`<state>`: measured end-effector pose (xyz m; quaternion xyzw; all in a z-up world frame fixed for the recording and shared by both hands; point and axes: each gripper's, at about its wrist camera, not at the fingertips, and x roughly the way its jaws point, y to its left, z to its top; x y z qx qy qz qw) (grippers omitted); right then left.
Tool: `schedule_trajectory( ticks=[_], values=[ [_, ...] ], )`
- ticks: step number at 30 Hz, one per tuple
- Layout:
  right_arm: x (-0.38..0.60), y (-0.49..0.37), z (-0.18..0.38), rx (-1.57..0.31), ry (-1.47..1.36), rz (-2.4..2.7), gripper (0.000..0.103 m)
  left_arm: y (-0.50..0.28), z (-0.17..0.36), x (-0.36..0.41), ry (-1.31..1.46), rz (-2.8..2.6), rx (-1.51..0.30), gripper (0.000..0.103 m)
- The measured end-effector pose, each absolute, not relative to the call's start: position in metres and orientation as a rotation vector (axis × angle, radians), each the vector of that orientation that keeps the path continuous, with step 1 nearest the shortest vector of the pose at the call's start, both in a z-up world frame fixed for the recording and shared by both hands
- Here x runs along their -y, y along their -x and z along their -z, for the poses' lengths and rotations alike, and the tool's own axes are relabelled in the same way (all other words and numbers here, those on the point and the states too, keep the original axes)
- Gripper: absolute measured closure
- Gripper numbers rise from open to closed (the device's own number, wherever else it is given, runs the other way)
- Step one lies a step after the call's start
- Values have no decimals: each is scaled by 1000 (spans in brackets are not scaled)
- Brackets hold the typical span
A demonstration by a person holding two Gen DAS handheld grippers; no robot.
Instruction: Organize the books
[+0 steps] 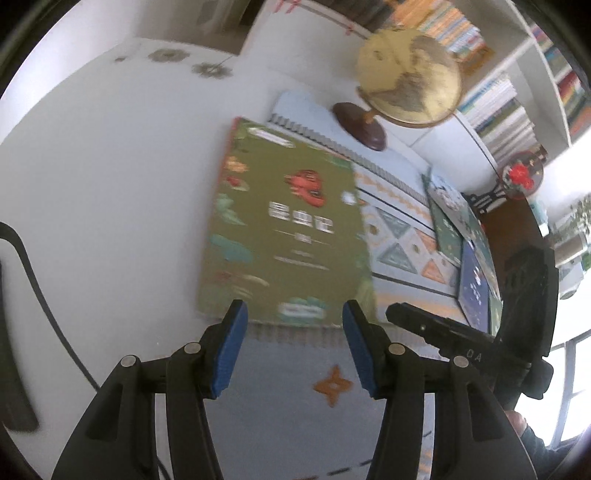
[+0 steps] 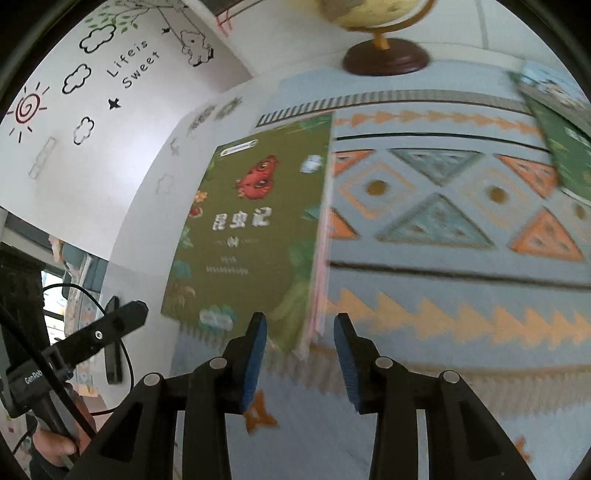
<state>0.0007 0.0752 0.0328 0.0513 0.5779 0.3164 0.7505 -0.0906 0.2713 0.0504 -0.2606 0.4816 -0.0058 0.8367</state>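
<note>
Olive-green book (image 2: 255, 221) with a red insect and white title "昆虫记" lies flat on the patterned cloth (image 2: 443, 206). At twelve o'clock stands a globe (image 1: 410, 77). Left gripper (image 1: 293, 347) and right gripper (image 2: 299, 354) jaws are spread, pinching nothing.

The globe (image 2: 373, 14) is cut off by the top edge of the right wrist view. The small print on the green book (image 1: 284, 229) is lost to blur. The far books (image 1: 465, 251) are seen edge-on, their covers unreadable.
</note>
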Motion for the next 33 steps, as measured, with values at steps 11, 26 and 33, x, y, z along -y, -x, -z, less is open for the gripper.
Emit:
schedule_trajectory(
  ticks=[11, 26, 33],
  values=[
    [67, 68, -108, -1027, 4, -598, 50, 107, -121, -107, 376, 132, -906, 40],
    [295, 151, -159, -957, -161, -384, 49, 135, -183, 89, 232, 303, -785, 20],
    [344, 133, -161, -959, -235, -238, 48, 84, -174, 120, 220, 387, -813, 13]
  ],
)
